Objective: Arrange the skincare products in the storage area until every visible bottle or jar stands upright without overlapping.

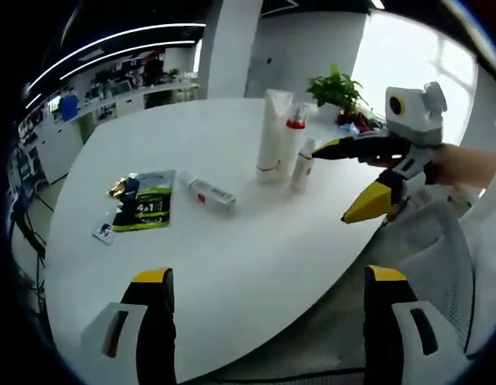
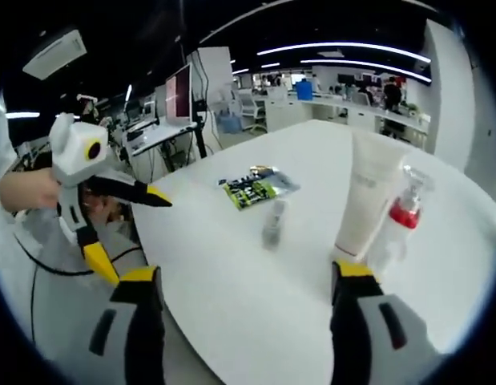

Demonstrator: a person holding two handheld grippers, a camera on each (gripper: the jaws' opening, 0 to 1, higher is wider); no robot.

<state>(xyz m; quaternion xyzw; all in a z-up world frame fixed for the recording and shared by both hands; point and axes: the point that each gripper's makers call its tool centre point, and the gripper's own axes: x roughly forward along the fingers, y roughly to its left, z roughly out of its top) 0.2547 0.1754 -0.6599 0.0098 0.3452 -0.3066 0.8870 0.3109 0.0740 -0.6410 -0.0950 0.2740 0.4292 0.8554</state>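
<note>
White bench [image 1: 256, 265] surface, glossy, rounded edge. Left gripper [image 1: 268, 281] sits low at the near edge of the bench, jaws wide apart, nothing between them. Right gripper [image 2: 243, 277] likewise at its own bench edge, jaws apart and holding nothing; in the left gripper view it enters from the right [image 1: 356, 180], off the bench edge, with its yellow tips spread and a hand [image 1: 464, 164] behind it.

Landmark: tall white tube [image 1: 273, 135], standing upright on its cap. Touching or just beside it on the side towards the right gripper: clear spray bottle with red collar [image 1: 294, 144], upright. Just beside that, nearer the right gripper, a small white bottle [image 1: 303, 164], upright. Left of the tube in the left gripper view, apart from it: a small clear bottle [image 1: 207, 191] lying on its side. Further left still: green-and-black sachet [image 1: 143, 200] lying flat, a gold-coloured wrapper [image 1: 118, 188] at its far corner, a small card [image 1: 103, 233] near its near corner.

Right gripper view: the tube [image 2: 366, 200] and spray bottle [image 2: 401, 216] stand just past the right jaw; the lying bottle [image 2: 273, 223] lies between the jaws' line and the sachet [image 2: 256, 187].

Behind the tube: potted green plant [image 1: 337, 88] at the far bench edge. Beyond: office desks, monitor [image 2: 181, 92].
</note>
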